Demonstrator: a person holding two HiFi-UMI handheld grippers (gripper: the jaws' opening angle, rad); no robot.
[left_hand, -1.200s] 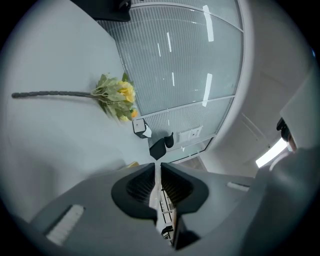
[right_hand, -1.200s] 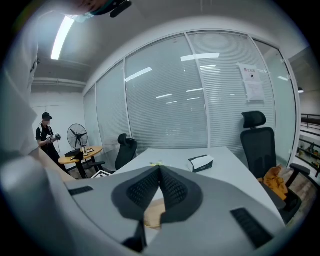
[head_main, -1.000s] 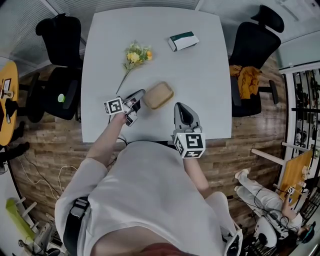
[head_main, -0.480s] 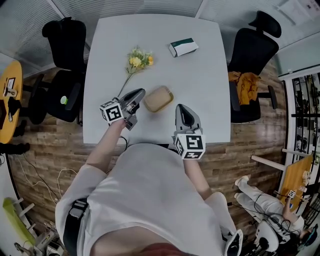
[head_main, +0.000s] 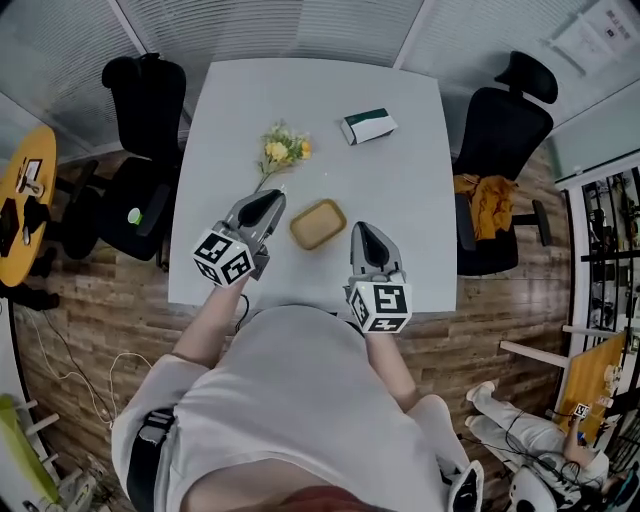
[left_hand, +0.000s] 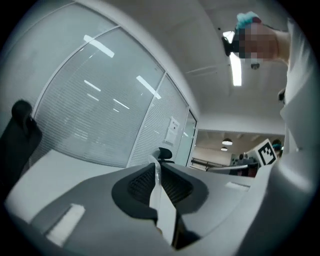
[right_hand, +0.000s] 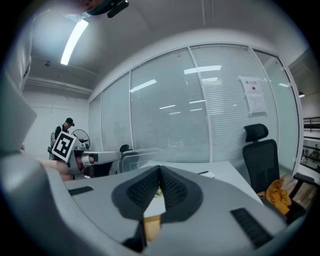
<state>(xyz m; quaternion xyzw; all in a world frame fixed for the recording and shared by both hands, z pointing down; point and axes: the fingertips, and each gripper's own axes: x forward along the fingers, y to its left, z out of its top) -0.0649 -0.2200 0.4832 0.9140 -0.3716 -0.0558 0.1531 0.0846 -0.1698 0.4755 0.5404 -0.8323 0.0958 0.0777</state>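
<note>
Head view is showing the left gripper (head_main: 270, 197) hovering over the white table (head_main: 410, 200), left of centre. Its jaws are pinching a thin clear sheet (right_hand: 141, 155), which is appearing edge-on between the pads in the left gripper view. The tan tray (head_main: 318, 223) is lying at mid-frame, just beside that gripper and just above the right gripper (head_main: 360, 233), whose jaws are pressing together on nothing. That gripper's own body is blocking most of the tray in the right gripper view. A yellow flower sprig (head_main: 284, 150) and a green-and-white box (head_main: 367, 126) are lying higher up, and black chairs (head_main: 505, 110) are flanking the table.
</note>
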